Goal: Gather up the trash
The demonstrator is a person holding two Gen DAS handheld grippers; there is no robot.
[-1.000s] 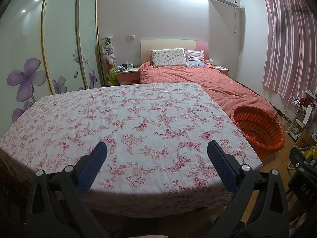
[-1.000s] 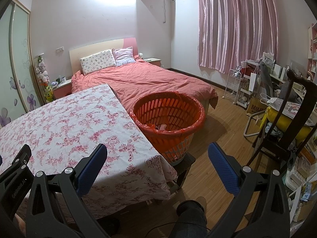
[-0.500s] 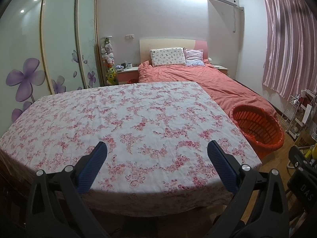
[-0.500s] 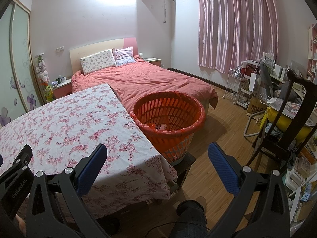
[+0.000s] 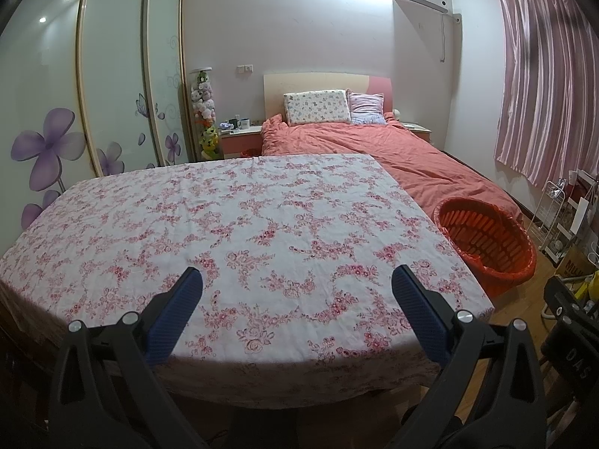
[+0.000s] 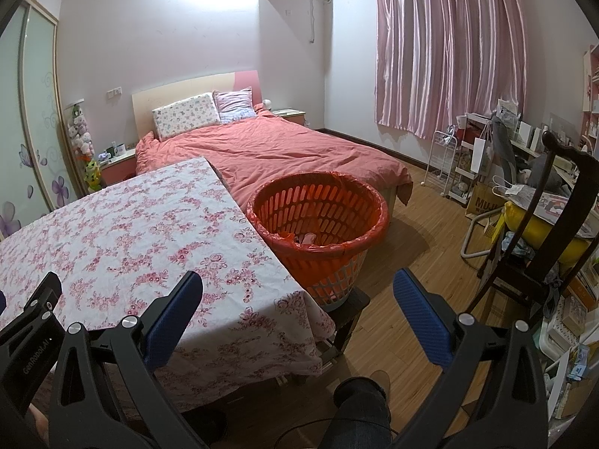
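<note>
Right wrist view shows the orange basket point(image 6: 318, 224) ahead between the wide, empty jaws, holding a few scraps, touching the table point(image 6: 123, 224) corner. No trash shows on the cloth; scan before reaching. The left gripper point(image 5: 295, 295) is likewise wide.

Tablecloth point(image 5: 239, 224): white with a pink-red floral print. Laundry basket point(image 6: 318, 220): orange liner over a pale slotted wall; bedspread point(image 6: 284, 149): plain coral red. Curtain point(image 6: 441, 48): glossy pink; gripper pads point(image 5: 176, 314): blue on black frames.
</note>
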